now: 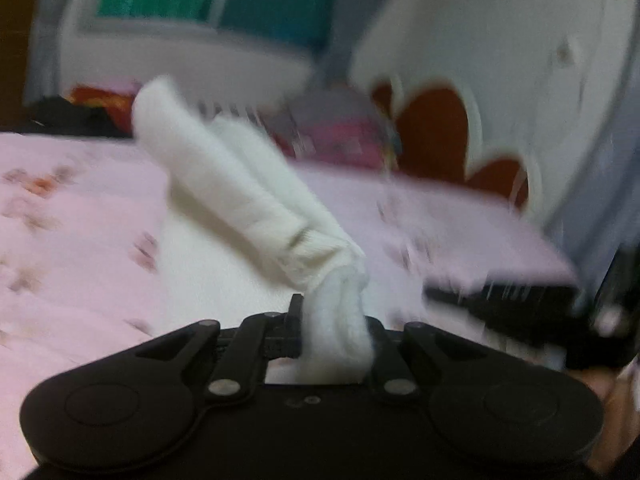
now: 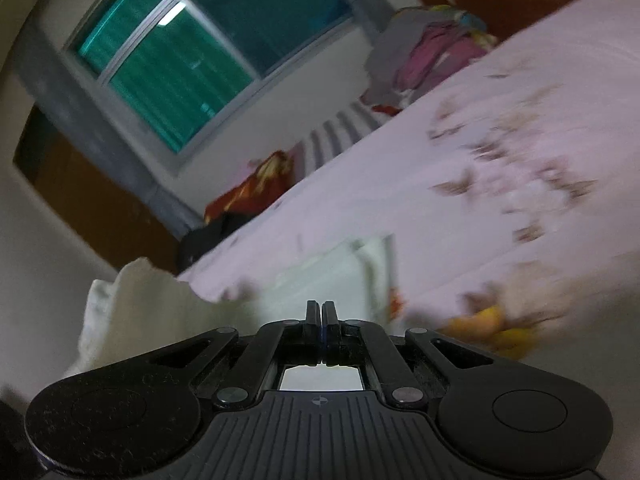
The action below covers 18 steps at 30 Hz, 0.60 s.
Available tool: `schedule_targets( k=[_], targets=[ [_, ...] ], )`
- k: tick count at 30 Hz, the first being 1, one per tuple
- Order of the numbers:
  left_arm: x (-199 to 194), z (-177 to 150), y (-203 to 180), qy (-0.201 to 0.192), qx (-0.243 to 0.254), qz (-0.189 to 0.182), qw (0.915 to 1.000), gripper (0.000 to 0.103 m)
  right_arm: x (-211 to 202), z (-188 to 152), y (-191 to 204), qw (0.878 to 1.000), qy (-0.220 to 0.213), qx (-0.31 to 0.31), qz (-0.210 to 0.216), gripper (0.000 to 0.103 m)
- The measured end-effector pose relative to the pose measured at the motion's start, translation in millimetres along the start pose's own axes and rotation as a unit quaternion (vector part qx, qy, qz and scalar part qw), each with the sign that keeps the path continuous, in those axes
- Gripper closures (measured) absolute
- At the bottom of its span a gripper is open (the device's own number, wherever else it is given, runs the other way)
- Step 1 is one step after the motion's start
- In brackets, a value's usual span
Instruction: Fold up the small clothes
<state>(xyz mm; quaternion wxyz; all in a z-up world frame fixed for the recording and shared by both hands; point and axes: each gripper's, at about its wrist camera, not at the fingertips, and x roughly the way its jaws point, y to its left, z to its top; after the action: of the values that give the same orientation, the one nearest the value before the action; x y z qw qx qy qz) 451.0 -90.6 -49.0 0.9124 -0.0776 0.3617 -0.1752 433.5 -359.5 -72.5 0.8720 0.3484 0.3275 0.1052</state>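
My left gripper [image 1: 333, 314] is shut on a bunched edge of a white knitted garment [image 1: 240, 184]. From the jaws the garment rises up and to the left as a long, sleeve-like roll above the pink floral bed sheet [image 1: 72, 216]. In the right wrist view, my right gripper [image 2: 322, 312] is shut with its fingers pressed together, and nothing shows between them. White cloth [image 2: 132, 312] lies just left of and beyond it, with a flat pale piece [image 2: 344, 276] on the sheet ahead. Both views are blurred.
A pile of mixed clothes [image 2: 432, 48] sits at the bed's far side, with a red item [image 2: 256, 184] and a black item [image 2: 200, 240] further along. Something yellow-orange [image 2: 488, 328] lies near right. A blurred dark shape [image 1: 508, 300] is at right. Window [image 2: 180, 68] and wall are behind.
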Motion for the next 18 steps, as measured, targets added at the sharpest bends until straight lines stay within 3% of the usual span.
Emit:
schedule_targets(
  k=[1,3,4,5,6,9,11,14,18],
  targets=[
    [13.9,-5.4,-11.6,0.028,0.01,-0.007,0.9995,0.087,-7.4,5.5,-7.6,1.0,-0.001,0.007,0.005,0.103],
    [31.9,-17.9,-28.7,0.071,0.006,-0.032,0.997,0.049,-16.1,14.4,-17.0,1.0,0.005,0.008,0.004,0.102],
    [30.7,-20.8,-32.4,0.071,0.0,-0.044,0.9965,0.044,-18.1,17.2,-20.2,1.0,0.008,0.008,-0.007,0.076],
    [24.1,-21.8,-33.2,0.058,-0.008,-0.055,0.9968,0.047,-20.1,20.3,-22.3,1.0,0.008,0.01,-0.016,0.032],
    [15.5,-20.8,-29.3,0.045,-0.019,-0.059,0.9971,0.048,-27.6,21.5,-25.5,1.0,-0.004,0.009,-0.012,0.026],
    [-6.0,-13.9,1.4,0.007,-0.057,-0.034,0.9977,0.057,-37.0,22.7,-28.8,1.0,0.005,0.01,0.019,0.033],
    [-10.7,-8.4,28.5,-0.002,-0.075,-0.002,0.9972,0.062,-32.3,19.9,-24.0,0.998,0.029,0.008,0.047,0.055],
    [-7.4,-3.1,68.8,0.003,-0.105,0.034,0.9938,0.063,-16.4,7.5,-8.2,0.995,0.065,-0.01,0.076,0.061],
    [7.6,-4.1,93.2,0.023,-0.122,0.042,0.9914,0.065,5.2,-12.2,6.0,0.992,0.098,-0.023,0.077,0.063]
  ],
)
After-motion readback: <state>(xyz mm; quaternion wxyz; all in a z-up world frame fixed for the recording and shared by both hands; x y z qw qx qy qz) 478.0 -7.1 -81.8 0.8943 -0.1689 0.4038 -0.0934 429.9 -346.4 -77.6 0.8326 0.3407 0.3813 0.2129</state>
